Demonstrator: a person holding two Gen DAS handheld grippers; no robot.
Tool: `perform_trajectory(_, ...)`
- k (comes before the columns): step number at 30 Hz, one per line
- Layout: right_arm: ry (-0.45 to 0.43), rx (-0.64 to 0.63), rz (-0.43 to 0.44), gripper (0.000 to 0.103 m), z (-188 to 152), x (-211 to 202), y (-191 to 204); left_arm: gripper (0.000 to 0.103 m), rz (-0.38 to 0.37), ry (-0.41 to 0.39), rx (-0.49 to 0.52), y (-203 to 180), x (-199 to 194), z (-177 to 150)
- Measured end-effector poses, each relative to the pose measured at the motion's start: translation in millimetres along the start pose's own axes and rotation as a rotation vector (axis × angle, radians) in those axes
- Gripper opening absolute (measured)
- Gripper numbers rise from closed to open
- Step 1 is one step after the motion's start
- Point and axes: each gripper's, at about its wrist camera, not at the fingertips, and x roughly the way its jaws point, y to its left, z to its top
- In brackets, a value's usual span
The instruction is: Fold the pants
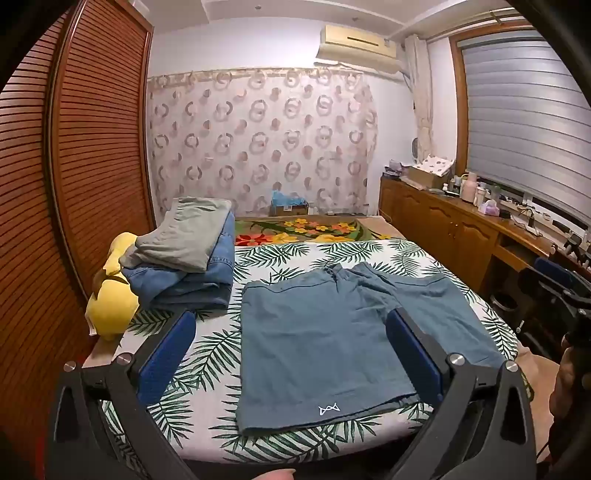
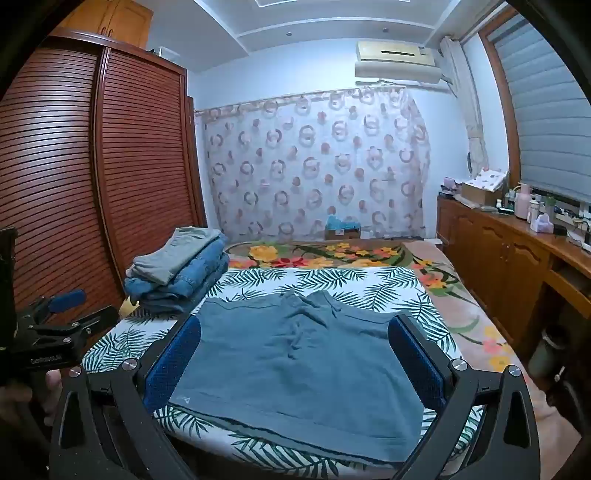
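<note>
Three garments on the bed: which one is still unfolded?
The teal-blue shorts, spread flat on the leaf-print sheet right in front of both open grippers. The grey pants and denim jeans are already folded and stacked at the left.

A: Both views look dim and bluish, lit evenly from overhead; the ceiling [image 2: 295, 22] at 12 o'clock is brightest.

B: Soft shadows, no glare. Fisheye bends the wardrobe [image 1: 74, 166] at 9 o'clock; corners go black, detail slightly soft.
</note>
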Motion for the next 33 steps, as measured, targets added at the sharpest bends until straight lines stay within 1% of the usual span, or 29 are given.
perform_trajectory(9, -0.007, -0.004, 0.004, 0.102, -0.1, -0.7, 0.7, 0.103, -0.002, -0.008, -0.004, 0.0, -0.2, -0.2)
perform_trajectory(16, -0.011, -0.006, 0.006, 0.102, 0.6, 1.1, -9.4, 0.103, -0.002, -0.009, -0.003, 0.1, -0.3, -0.3)
perform_trajectory(17, -0.012, -0.010, 0.000, 0.102, 1.0, -1.3, -1.7, 0.103, -0.002, -0.009, -0.003, 0.1, -0.2, -0.3)
perform_trajectory(33, -0.020, -0.014, -0.003, 0.102, 0.5, -2.9, 1.8, 0.103, -0.002, -0.010, -0.002, 0.1, -0.5, -0.2)
